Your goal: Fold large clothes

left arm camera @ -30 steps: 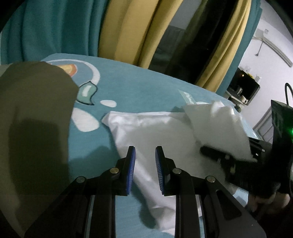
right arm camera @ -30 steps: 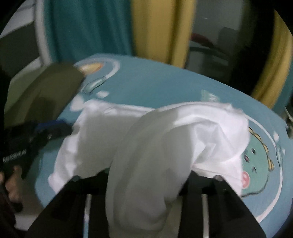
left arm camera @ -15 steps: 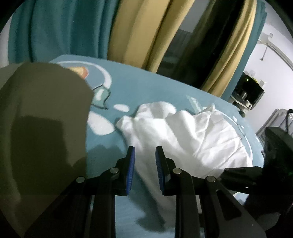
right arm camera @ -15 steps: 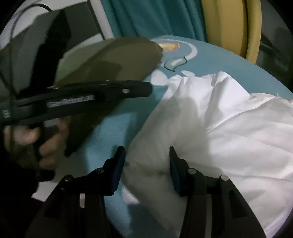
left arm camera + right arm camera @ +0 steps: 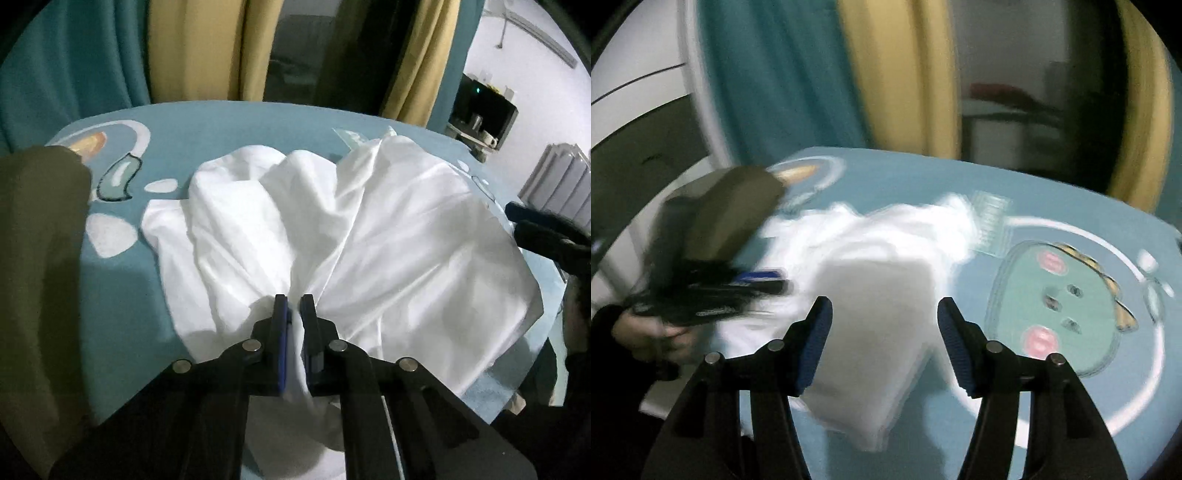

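left hand-held gripper (image 5: 293,306) is pinched tight on a bunched fold of the white garment (image 5: 369,236), which sprawls crumpled ahead of it on the teal cartoon-print tabletop (image 5: 221,122), while the right hand-held gripper (image 5: 884,317) hangs wide apart just above the cloth's near edge, gripping nothing

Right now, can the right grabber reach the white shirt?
Probably yes. The right gripper is open and pointing at the white shirt, with nothing between them. The left gripper pinches another part.
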The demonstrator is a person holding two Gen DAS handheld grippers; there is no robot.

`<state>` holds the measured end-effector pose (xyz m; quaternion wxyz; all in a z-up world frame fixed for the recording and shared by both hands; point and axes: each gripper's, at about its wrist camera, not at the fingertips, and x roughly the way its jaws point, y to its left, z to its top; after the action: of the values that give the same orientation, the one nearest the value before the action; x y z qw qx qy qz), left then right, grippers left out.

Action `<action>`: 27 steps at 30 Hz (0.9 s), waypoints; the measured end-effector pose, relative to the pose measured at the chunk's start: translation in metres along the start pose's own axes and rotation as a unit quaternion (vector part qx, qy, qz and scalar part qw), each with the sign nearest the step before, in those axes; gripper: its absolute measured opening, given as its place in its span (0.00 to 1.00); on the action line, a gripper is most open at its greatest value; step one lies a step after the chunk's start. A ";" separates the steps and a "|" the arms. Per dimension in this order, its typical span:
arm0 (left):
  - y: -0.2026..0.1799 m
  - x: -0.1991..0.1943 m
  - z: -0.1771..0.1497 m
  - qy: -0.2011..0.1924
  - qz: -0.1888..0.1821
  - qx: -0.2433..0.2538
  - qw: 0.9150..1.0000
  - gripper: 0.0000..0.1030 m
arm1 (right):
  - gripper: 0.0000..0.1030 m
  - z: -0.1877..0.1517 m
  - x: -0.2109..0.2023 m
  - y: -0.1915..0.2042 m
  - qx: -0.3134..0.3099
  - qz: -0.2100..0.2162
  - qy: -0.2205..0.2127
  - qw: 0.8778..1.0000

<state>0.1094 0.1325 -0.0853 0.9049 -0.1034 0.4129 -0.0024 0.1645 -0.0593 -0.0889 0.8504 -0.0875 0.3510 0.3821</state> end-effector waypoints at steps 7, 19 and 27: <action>0.019 -0.044 -0.009 -0.020 0.064 -0.032 0.997 0.06 | 0.58 -0.009 0.025 -0.001 0.013 0.040 -0.001 0.999; 0.026 -0.060 -0.023 -0.008 0.101 -0.052 0.993 0.07 | 0.63 0.004 0.032 0.012 0.013 0.111 0.005 0.994; 0.030 -0.058 -0.022 -0.008 0.097 -0.050 0.994 0.07 | 0.71 0.020 0.029 -0.034 0.095 0.038 -0.029 0.994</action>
<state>0.0526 0.1629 -0.0616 0.8977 -0.1079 0.4137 0.1069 0.2130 -0.0572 -0.0976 0.8495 0.0181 0.3641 0.3813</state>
